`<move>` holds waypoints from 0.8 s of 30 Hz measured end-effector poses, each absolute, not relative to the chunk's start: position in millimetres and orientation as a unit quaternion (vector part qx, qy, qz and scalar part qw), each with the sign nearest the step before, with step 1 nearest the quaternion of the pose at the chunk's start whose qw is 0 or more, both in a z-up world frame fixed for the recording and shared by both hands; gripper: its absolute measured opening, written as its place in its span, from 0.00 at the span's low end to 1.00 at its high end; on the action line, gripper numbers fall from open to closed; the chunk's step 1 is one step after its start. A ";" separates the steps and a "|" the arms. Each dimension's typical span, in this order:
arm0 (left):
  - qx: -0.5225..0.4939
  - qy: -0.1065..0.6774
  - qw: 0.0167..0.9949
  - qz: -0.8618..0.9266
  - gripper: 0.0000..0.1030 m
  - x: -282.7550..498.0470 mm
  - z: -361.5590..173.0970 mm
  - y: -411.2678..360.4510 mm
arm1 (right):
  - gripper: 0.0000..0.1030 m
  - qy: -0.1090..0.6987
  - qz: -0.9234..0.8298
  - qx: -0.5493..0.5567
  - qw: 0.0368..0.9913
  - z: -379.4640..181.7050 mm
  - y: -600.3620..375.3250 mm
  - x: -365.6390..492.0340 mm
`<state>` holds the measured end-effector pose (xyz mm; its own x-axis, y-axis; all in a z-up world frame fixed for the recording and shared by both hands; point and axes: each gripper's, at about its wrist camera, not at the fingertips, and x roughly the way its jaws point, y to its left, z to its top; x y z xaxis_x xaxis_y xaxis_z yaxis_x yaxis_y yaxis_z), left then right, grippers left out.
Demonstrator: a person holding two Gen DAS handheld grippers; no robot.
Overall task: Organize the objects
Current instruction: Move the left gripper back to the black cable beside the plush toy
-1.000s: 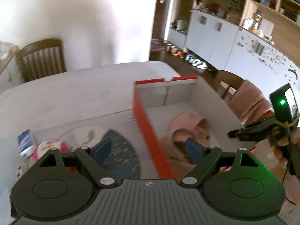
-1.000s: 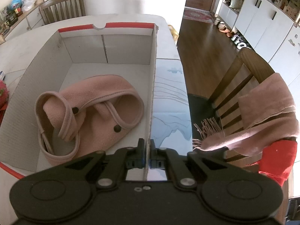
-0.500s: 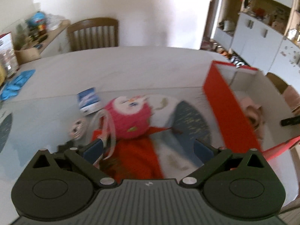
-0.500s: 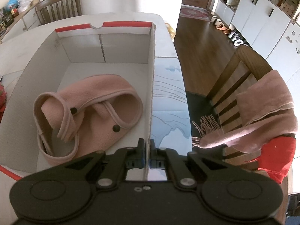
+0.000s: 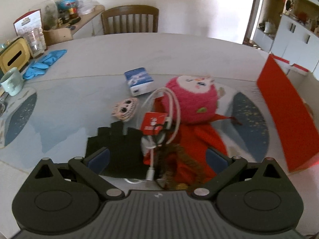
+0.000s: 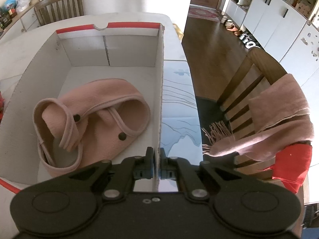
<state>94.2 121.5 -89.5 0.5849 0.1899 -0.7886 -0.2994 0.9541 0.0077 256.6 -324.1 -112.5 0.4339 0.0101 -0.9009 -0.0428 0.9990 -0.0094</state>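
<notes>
table (image 5: 179,47) | on it: box (image 6: 59,63), glove (image 5: 119,145), plush (image 5: 191,99), mug (image 5: 12,81)

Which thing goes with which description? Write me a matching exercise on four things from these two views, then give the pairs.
Things:
1. pink garment
2. black glove
3. left gripper
4. right gripper

Descriptions:
A. shut on the box wall
B. lying inside the cardboard box
C. open above the pile on the table
D. flat on the table beside the white cable

Pairs: 1-B, 2-D, 3-C, 4-A
</notes>
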 end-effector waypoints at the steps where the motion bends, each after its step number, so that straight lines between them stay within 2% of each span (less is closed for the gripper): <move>1: -0.063 0.434 0.887 0.141 0.99 94.5 -91.8 123.9 | 0.03 0.532 0.015 -0.016 0.847 -112.5 -322.8 256.6; 3: -0.066 0.433 0.887 0.146 0.99 96.7 -95.9 127.7 | 0.04 0.532 0.013 -0.017 0.847 -112.4 -322.2 256.6; 5: -0.065 0.433 0.886 0.150 0.94 99.4 -100.1 130.1 | 0.04 0.532 0.011 -0.017 0.847 -112.5 -321.9 256.7; 7: -0.063 0.438 0.884 0.152 0.74 103.3 -104.4 131.9 | 0.04 0.532 0.009 -0.018 0.847 -112.8 -321.5 256.7; 9: -0.059 0.447 0.880 0.152 0.61 106.8 -109.2 132.9 | 0.04 0.532 0.008 -0.019 0.846 -112.8 -320.8 256.6; 15: -0.062 0.451 0.880 0.135 0.54 111.7 -115.3 133.7 | 0.04 0.532 0.004 -0.021 0.847 -112.9 -319.1 256.6; 17: -0.057 0.453 0.880 0.128 0.49 114.4 -116.7 131.3 | 0.05 0.532 0.003 -0.022 0.847 -112.9 -318.7 256.5; 19: -0.055 0.457 0.879 0.122 0.36 117.9 -118.4 129.4 | 0.05 0.532 0.003 -0.022 0.847 -112.9 -318.1 256.4; 23: -0.058 0.456 0.880 0.123 0.30 122.8 -117.9 129.7 | 0.05 0.531 0.003 -0.024 0.847 -113.4 -318.1 256.4; 24: -0.059 0.454 0.881 0.119 0.26 122.9 -117.5 129.6 | 0.05 0.531 0.003 -0.024 0.847 -113.4 -318.5 256.5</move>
